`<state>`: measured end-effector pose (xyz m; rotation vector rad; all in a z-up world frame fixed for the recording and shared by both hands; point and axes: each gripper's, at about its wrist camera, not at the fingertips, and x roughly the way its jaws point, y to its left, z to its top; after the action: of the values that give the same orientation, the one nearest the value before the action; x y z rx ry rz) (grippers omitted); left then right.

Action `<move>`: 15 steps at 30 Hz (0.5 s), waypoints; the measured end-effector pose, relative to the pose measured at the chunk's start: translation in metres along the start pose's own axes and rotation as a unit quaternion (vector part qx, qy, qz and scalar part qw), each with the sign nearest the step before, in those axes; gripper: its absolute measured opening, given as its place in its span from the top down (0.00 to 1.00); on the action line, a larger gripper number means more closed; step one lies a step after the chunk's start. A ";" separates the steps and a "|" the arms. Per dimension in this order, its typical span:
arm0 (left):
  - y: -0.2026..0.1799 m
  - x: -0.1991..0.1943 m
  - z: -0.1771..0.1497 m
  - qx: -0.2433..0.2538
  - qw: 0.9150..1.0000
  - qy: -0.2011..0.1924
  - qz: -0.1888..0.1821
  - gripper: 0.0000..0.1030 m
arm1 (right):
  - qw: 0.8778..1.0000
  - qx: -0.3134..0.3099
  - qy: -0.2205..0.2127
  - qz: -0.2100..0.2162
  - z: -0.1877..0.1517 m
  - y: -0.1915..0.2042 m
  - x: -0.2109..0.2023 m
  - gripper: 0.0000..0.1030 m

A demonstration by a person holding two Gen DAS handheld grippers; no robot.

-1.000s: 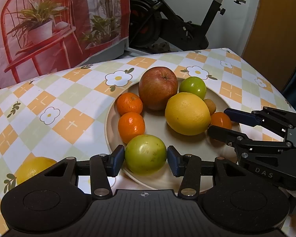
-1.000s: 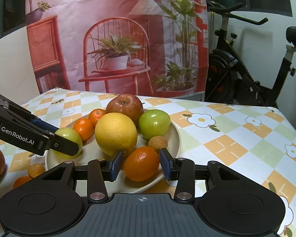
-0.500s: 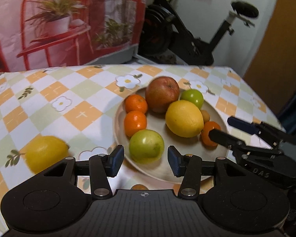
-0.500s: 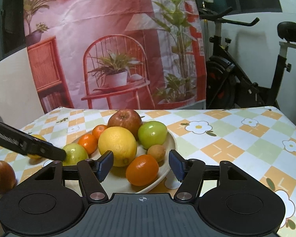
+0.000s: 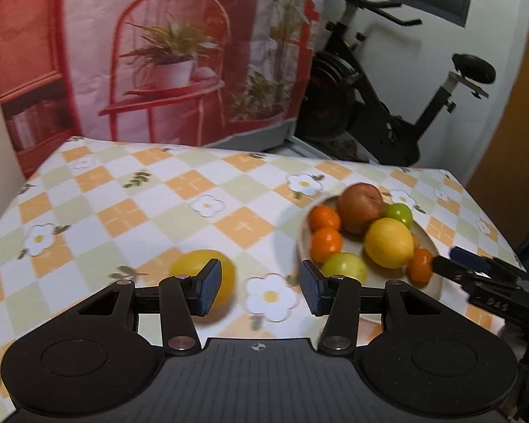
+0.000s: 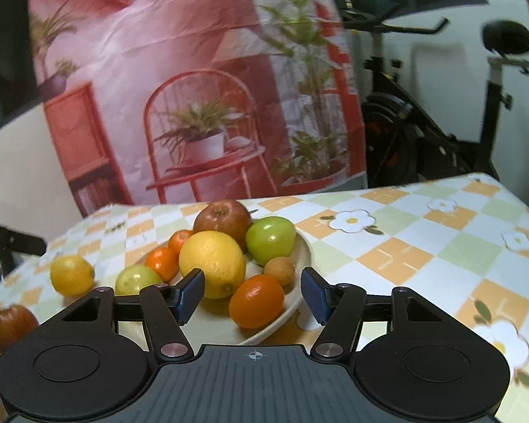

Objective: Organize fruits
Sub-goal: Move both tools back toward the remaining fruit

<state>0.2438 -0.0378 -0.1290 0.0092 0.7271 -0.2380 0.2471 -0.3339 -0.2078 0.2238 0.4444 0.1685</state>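
Pulled back from the round cream plate [image 5: 437, 283], left gripper [image 5: 261, 290] open, empty. Right gripper [image 6: 253, 298] just opened off small orange mandarin [image 6: 256, 301], now lying loose between its jaws. Next: round yellow lemon [image 5: 225, 271] behind left gripper's left finger; firm, slippery, rolls; squeeze across its middle.

Heaped fruits [image 6: 225, 257] fill the plate [image 6: 305, 257] — one lemon [image 6: 71, 275] lies outside.

We observe a printed backdrop [image 6: 194, 81] behind the table, showing a red chair with a potted plant, a red cabinet and tall foliage on pink. To its right stands a black exercise bike [image 6: 423, 130] against a white wall [image 5: 437, 56]. The table carries a checked cloth [image 5: 165, 194] in orange, green and white with daisies. Lighting is dim and warm.
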 end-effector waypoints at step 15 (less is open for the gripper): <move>0.044 -0.028 -0.012 -0.040 0.999 0.024 -0.007 0.51 | 0.997 -0.036 0.046 0.045 -0.003 0.058 -0.009 0.44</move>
<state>0.2259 0.0123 -0.1229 -0.0656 0.7851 -0.2222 0.2316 -0.2791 -0.1923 0.1650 0.5201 0.2833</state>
